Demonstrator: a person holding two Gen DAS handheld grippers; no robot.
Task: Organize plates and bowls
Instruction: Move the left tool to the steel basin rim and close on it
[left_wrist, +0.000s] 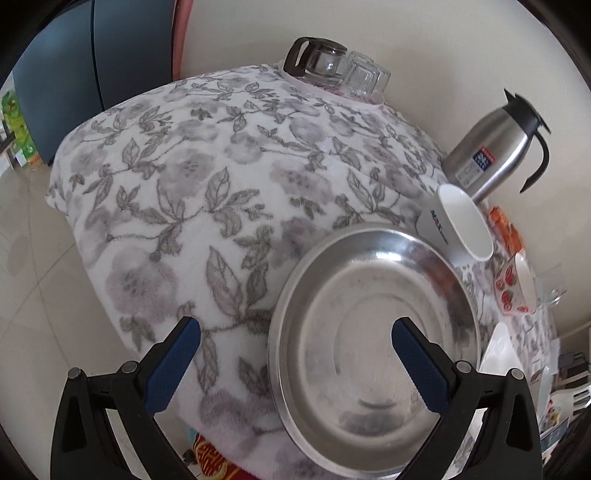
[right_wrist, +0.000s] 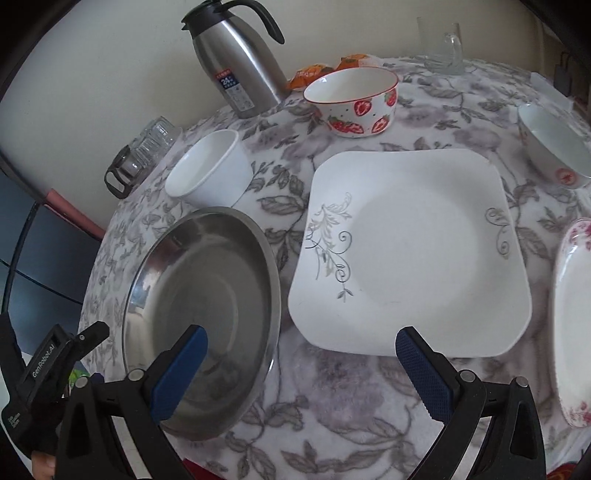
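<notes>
A round steel plate (left_wrist: 373, 350) lies on the flowered tablecloth (left_wrist: 192, 192); it also shows in the right wrist view (right_wrist: 203, 306). My left gripper (left_wrist: 295, 354) is open, its jaws straddling the plate's left rim. My right gripper (right_wrist: 301, 363) is open and empty above the cloth, between the steel plate and a square white plate (right_wrist: 417, 251). A strawberry bowl (right_wrist: 354, 101), a plain white bowl (right_wrist: 212, 170), a white bowl with a red mark (right_wrist: 554, 147) and a pink-flowered plate (right_wrist: 572, 325) sit around them.
A steel thermos jug (right_wrist: 240, 62) and orange snack packets (right_wrist: 314, 75) stand at the back by the wall. A glass mug (right_wrist: 443, 44) is at the back right. A glass pot with upturned glasses (left_wrist: 332, 70) sits at the table's far corner.
</notes>
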